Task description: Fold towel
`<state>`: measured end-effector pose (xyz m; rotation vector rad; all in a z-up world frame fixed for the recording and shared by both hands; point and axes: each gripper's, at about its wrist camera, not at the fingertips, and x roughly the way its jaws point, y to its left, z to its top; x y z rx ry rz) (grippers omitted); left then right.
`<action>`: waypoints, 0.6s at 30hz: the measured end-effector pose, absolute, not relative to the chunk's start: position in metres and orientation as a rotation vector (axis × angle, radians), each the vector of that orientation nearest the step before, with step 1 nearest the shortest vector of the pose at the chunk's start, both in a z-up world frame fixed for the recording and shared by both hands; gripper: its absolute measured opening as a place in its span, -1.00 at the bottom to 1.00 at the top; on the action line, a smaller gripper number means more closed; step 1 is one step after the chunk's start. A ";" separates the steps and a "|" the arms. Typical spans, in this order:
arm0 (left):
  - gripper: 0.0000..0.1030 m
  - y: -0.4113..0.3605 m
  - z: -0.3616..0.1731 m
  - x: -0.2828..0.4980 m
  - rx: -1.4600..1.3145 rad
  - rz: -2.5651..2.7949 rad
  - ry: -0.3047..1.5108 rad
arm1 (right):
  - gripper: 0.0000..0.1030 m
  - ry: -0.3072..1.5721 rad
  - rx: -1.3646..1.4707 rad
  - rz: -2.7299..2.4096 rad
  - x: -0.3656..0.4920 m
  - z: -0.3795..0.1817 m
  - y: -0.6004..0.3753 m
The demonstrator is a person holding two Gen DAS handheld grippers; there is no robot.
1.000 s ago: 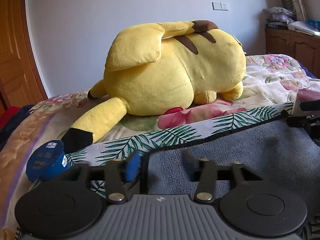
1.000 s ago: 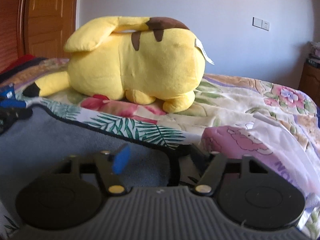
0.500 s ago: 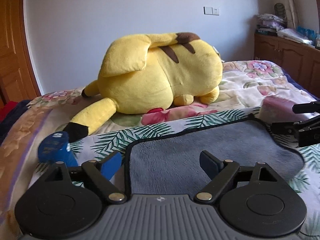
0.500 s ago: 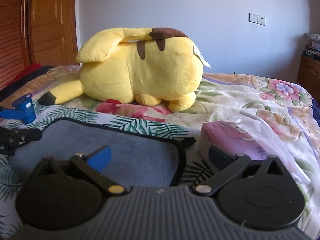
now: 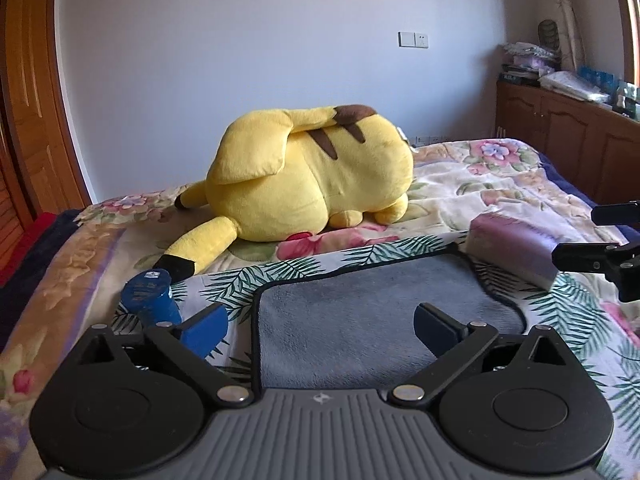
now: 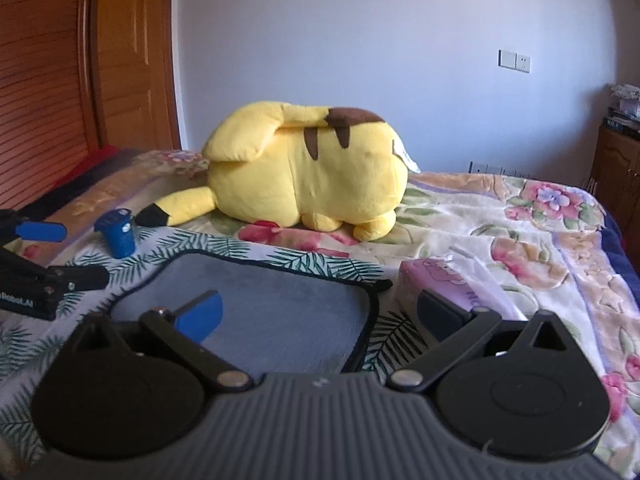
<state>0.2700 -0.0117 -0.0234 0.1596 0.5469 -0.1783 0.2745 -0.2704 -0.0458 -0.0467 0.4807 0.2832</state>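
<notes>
A grey towel (image 5: 360,312) with a dark edge lies folded flat on a palm-leaf cloth on the bed; it also shows in the right wrist view (image 6: 256,300). My left gripper (image 5: 320,328) is open and empty, held above the towel's near left part. My right gripper (image 6: 316,316) is open and empty above the towel's near right edge. The right gripper shows at the right edge of the left wrist view (image 5: 600,240), and the left gripper at the left edge of the right wrist view (image 6: 40,252).
A large yellow plush toy (image 5: 312,184) lies behind the towel. A blue cylinder (image 5: 152,296) stands left of the towel. A pink-purple packet (image 6: 448,284) lies at its right. Wooden doors (image 6: 80,60) stand at the left, a cabinet (image 5: 568,128) at the right.
Both grippers opened, letting go of the towel's far edge, and pulled back and up. The towel now lies folded on the bed.
</notes>
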 end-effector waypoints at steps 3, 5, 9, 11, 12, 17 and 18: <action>1.00 -0.014 -0.010 0.255 0.150 -0.181 0.531 | 1.00 0.477 -0.033 0.278 0.261 -0.035 -0.274; 1.00 -0.015 -0.002 0.247 0.146 -0.184 0.525 | 1.00 0.472 -0.034 0.269 0.252 -0.027 -0.276; 1.00 -0.018 0.011 0.231 0.150 -0.182 0.521 | 1.00 0.445 -0.020 0.254 0.234 -0.009 -0.281; 1.00 -0.019 0.018 0.222 0.153 -0.182 0.514 | 1.00 0.436 -0.009 0.249 0.225 0.001 -0.284; 1.00 -0.019 0.022 0.218 0.153 -0.180 0.509 | 1.00 0.432 -0.006 0.248 0.221 0.004 -0.286; 1.00 -0.020 0.039 0.193 0.162 -0.178 0.489 | 1.00 0.409 -0.009 0.239 0.198 0.020 -0.290; 1.00 -0.020 0.042 0.188 0.163 -0.175 0.485 | 1.00 0.407 -0.009 0.239 0.194 0.023 -0.290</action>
